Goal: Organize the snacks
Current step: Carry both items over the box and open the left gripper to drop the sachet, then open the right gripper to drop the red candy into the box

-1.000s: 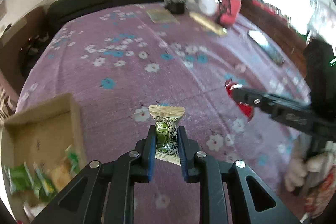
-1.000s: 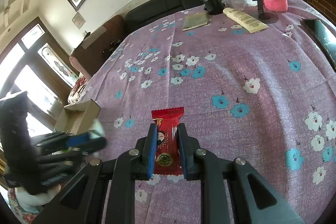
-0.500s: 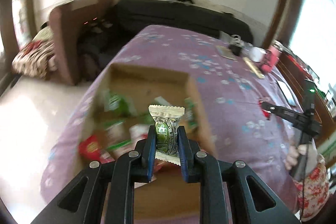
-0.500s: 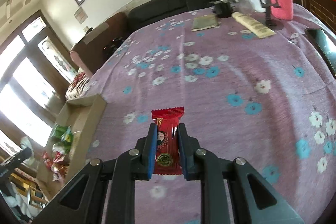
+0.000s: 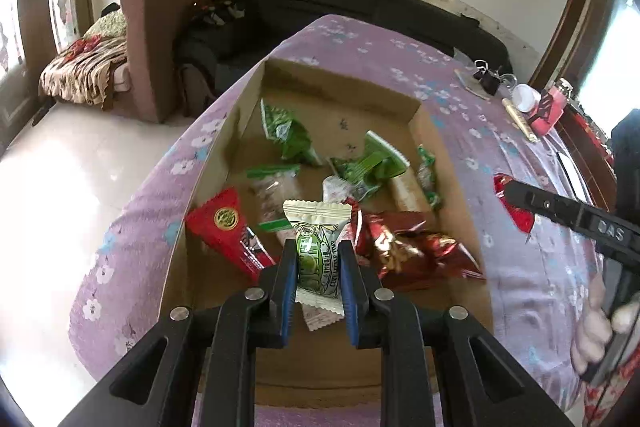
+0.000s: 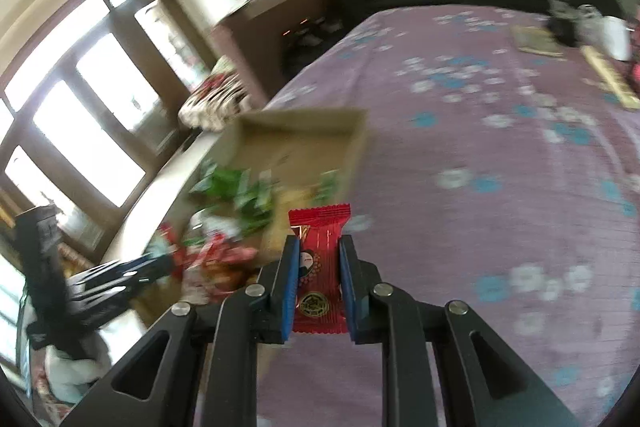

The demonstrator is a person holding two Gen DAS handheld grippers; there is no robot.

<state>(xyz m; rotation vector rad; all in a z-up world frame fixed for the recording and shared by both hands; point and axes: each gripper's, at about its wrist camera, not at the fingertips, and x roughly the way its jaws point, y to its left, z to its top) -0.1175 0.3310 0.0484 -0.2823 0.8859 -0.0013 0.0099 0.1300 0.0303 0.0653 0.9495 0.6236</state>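
Note:
My left gripper [image 5: 318, 259] is shut on a cream and green snack packet [image 5: 318, 247] and holds it above the open cardboard box [image 5: 456, 195], which holds several green and red snack packets. My right gripper [image 6: 318, 263] is shut on a red snack packet [image 6: 319, 267] above the purple flowered tablecloth [image 6: 500, 207], just right of the box [image 6: 352, 147]. The right gripper also shows in the left wrist view [image 5: 508, 191], with the red packet [image 5: 516, 215] at its tip, right of the box.
The box sits near the table's left edge, with floor below. At the far end of the table stand a pink bottle [image 5: 548, 107], a white cup [image 5: 524, 97], a black clip [image 5: 488, 81] and a flat packet [image 6: 536, 41]. A brown armchair [image 5: 160, 27] and a dark sofa [image 5: 360, 7] lie beyond.
Both grippers have swung left toward the box with their packets still held. The left one now hangs over the box's middle; the right one has come up close to its right wall.

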